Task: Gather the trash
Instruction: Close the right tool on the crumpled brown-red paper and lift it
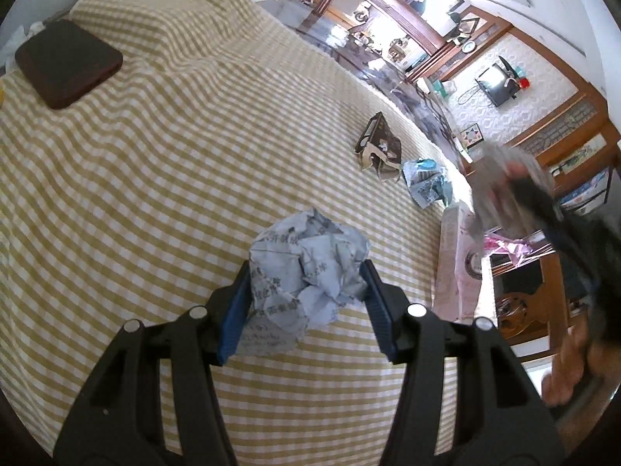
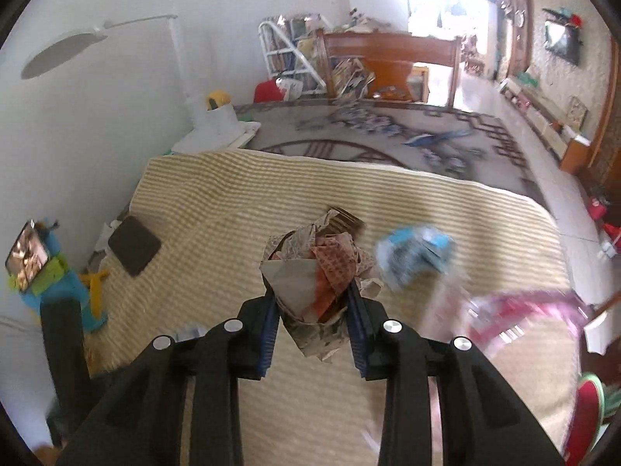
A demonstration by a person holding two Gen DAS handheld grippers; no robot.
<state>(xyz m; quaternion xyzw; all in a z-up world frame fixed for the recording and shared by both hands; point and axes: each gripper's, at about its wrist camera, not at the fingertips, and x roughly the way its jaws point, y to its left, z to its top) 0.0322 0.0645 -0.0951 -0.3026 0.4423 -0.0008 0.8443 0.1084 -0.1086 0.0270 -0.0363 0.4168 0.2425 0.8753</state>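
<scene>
Left wrist view: the left tongs (image 1: 306, 291) are closed on a crumpled ball of grey-blue newspaper (image 1: 306, 268), its blue pads (image 1: 236, 310) pressing in from both sides, and the ball sits at or just above the yellow-and-white checked cloth (image 1: 174, 155) that covers the desk (whether it touches the cloth I cannot tell). Farther along the cloth lie a crumpled brown printed wrapper (image 1: 378, 147) and, just beside it, a crumpled blue-and-white paper (image 1: 425, 184), near the cloth's far edge. A dark brown flat pad (image 1: 68, 62) lies well apart at the upper left. At the right edge a pink bag (image 1: 458, 264) stands beside the desk, and above it the right tongs (image 1: 535, 202) show only as a dark blur with a grey smear at the tip, so their grip cannot be read here. Right wrist view: the right tongs (image 2: 312, 303) are narrowed onto a crumpled wad of brown, orange and grey paper (image 2: 314, 283), held between the pads clear of the cloth (image 2: 233, 202). Beyond the wad another piece of brown paper (image 2: 343, 217) rests on the cloth, with the blue-and-white paper (image 2: 415, 256) blurred beside it. The pink bag's rim (image 2: 524, 310) smears across the lower right, and the dark pad (image 2: 134, 246) lies at the left.
</scene>
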